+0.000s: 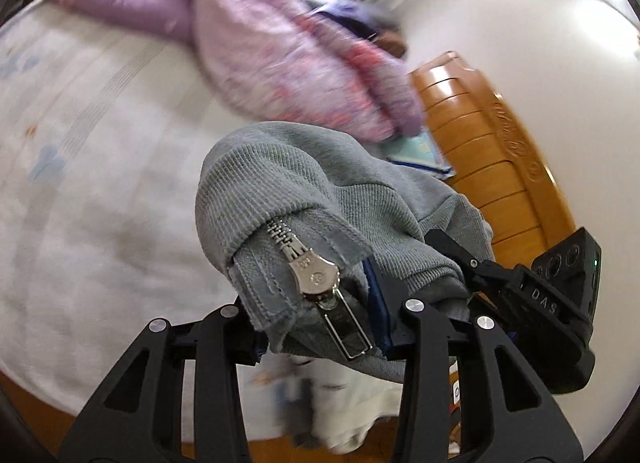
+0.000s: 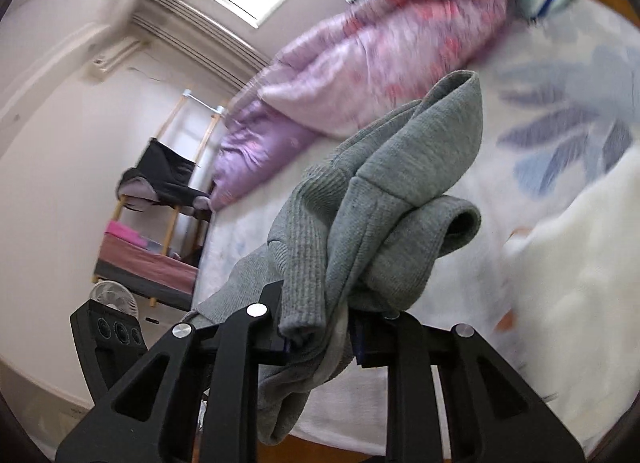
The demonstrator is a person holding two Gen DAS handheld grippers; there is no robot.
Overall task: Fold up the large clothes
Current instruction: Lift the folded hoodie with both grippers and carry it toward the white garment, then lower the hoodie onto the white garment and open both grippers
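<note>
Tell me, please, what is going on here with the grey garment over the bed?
A person is handling a grey zip-up sweatshirt with two hand-held tongs. The left tongs grip its zipper edge, and the right tongs clamp a bunched ribbed part. It is held above the bed, not yet folded. A purple quilt lies behind.

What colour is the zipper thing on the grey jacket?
The zipper pull on the grey jacket is shiny silver metal. The left wrist view shows it best.

A hoodie point(image 1: 280, 191) hangs between both tools above the bed point(image 1: 100, 183) (a quilt point(image 1: 288, 63) bunched behind it).
</note>
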